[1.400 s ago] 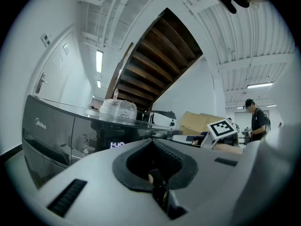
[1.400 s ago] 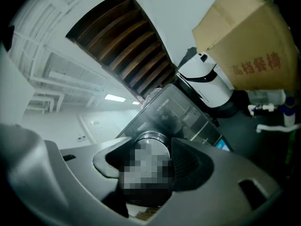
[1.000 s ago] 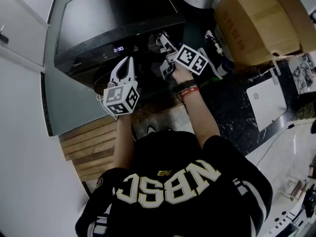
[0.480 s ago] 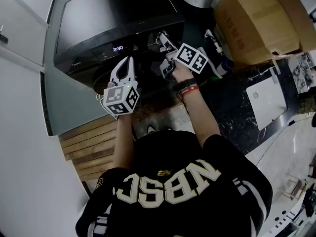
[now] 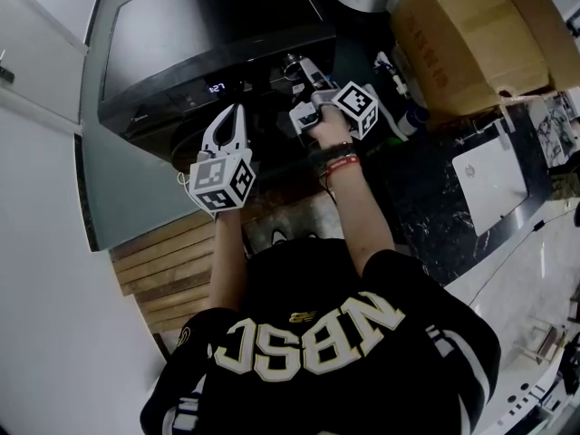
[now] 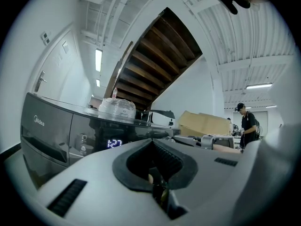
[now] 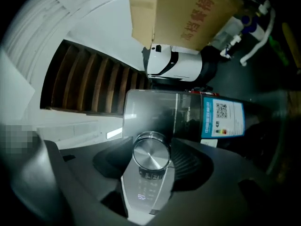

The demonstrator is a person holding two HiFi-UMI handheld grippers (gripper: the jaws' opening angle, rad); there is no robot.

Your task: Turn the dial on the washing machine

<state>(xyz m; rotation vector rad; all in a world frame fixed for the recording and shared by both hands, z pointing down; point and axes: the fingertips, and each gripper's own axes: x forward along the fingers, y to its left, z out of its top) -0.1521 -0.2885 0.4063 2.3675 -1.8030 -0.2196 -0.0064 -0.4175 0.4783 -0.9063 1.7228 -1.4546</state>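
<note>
The person in a dark jersey [image 5: 313, 352] stands close in front of the washing machine [image 5: 208, 25], both arms stretched forward, a red band [image 5: 343, 163] round the right wrist. The left tool [image 5: 237, 109] is held level just short of the machine's front, its marker cube [image 5: 222, 179] facing up; its jaws stand together at the tips with nothing between them. The right tool [image 5: 299, 69] reaches further, up to the control panel, and it is rolled over on its side. Its jaws stand wide, one pad on either side of the round silver dial [image 7: 151, 155], and they grip it. The dial sits on the glossy dark panel to the right of the lit display [image 6: 114, 143], which reads 1:27. A blue label [image 7: 221, 119] is stuck on the machine's front past the dial. On top of the machine, towards the back, stands a clear plastic-wrapped bundle [image 6: 116, 108]. Beyond the machine's right side are a white appliance [image 7: 171, 65] and a big cardboard box [image 5: 471, 34], and a dark wooden staircase [image 6: 155, 60] climbs overhead.
</note>
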